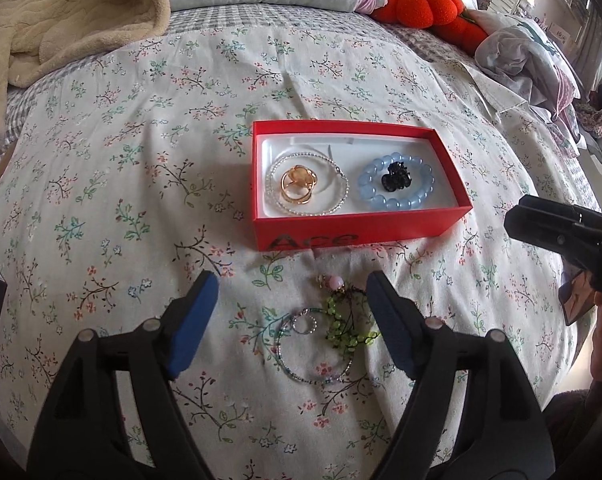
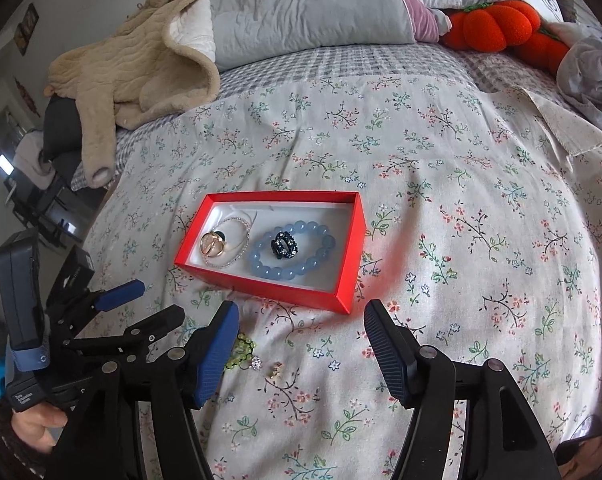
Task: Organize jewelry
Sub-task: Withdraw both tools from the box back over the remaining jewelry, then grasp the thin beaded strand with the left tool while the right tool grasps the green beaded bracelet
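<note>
Red cardboard box (image 1: 357, 228) on the floral bedspread (image 1: 141, 160) held bracelets; both grippers (image 1: 293, 308) (image 2: 301, 340) gaped wide, empty. Only the right view showed a tiny gold earring (image 2: 276, 369); the left, a green beaded bracelet (image 1: 347, 320).

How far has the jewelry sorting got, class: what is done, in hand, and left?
Done: the red box holds a blue bead bracelet, black clip, gold rings and clear bracelet.
In hand: nothing; left gripper and right gripper are open.
Left: green bracelet, beaded bracelet and small earrings on the bedspread.
</note>
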Demonstrator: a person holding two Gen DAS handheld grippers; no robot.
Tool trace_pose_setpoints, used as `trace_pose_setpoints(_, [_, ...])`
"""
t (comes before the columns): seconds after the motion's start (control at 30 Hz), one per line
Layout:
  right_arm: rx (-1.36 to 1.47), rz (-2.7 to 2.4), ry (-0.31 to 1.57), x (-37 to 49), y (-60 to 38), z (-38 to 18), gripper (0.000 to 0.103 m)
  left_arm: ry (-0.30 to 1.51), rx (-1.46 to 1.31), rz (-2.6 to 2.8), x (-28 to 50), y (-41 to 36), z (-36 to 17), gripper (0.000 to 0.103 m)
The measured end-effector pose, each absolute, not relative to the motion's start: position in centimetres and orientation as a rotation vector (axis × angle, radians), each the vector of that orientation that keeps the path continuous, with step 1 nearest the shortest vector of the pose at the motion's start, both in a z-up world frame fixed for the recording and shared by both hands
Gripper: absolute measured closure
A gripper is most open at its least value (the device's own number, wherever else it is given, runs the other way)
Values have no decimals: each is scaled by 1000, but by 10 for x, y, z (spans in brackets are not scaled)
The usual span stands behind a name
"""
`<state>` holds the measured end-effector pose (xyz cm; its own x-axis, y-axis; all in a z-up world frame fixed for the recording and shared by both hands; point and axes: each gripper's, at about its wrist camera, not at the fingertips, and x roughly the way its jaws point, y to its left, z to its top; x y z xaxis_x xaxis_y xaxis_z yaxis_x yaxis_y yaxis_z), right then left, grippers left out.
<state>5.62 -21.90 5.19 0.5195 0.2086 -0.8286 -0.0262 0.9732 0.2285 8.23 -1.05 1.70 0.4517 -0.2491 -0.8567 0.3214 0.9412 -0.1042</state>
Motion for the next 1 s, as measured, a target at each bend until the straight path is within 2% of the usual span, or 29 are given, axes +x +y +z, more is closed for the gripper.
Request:
trace_pose_setpoints(0.27, [166,130,1054,45,-212,39,28,1102,99,-304,72,-1,-1,21])
trace_pose_setpoints(0.73, [93,81,1210,33,-198,-15,27,1221,74,-288,68,14,-41,21])
trace_pose_setpoints(0.8, [84,80,1209,32,-197,-16,27,1234,35,-308,71,15,-44,23])
trace_pose_setpoints(0.87, [90,82,1209,33,-197,-16,27,1234,23,-324,71,13,-44,33])
trace_pose_setpoints(1.0, [100,75,1211,37,-200,-17,27,1238,53,-332,72,4,-45,42])
